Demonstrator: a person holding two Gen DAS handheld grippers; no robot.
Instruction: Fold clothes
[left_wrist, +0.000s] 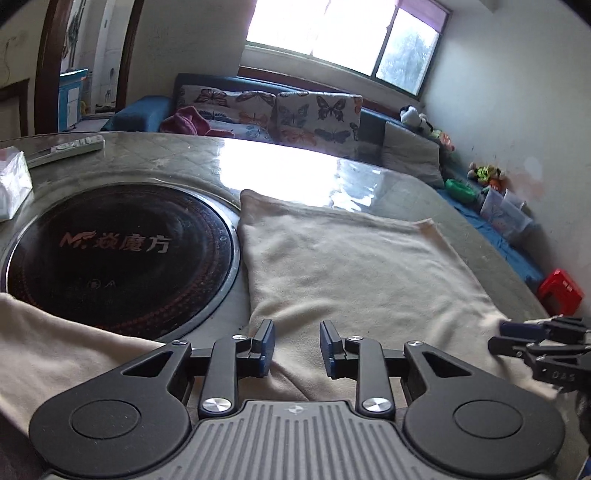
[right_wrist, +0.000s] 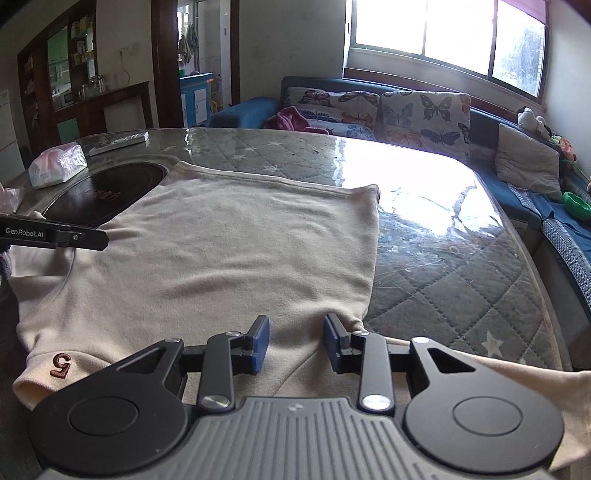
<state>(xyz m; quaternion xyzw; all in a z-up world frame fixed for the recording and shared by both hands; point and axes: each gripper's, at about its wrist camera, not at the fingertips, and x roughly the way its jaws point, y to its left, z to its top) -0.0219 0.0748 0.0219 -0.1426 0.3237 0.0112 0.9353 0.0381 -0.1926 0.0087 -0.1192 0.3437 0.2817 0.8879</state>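
So the cream fleece shirt (right_wrist: 229, 251) lies flat on the quilted table (right_wrist: 443, 280), left gripper (left_wrist: 297, 347) and right gripper (right_wrist: 295, 343) both spread over its near edge, probably for a fold.

Cream shirt (right_wrist: 229, 254) spread flat on table, embroidered brown "5" (right_wrist: 62, 364) near its edge.

Ahead of you the tabletop (right_wrist: 424, 254) wears a quilted, star-dotted cover under a glossy sheet. At ten o'clock a round black cooktop (left_wrist: 118, 254) sits sunk into it. Beyond that lie a tissue pack (right_wrist: 57, 166) and a white remote (right_wrist: 120, 142). At twelve o'clock a blue sofa (right_wrist: 484, 125) carries butterfly cushions (right_wrist: 424, 110); at two o'clock, in your left view, a red stool (left_wrist: 559, 290) stands beside it.
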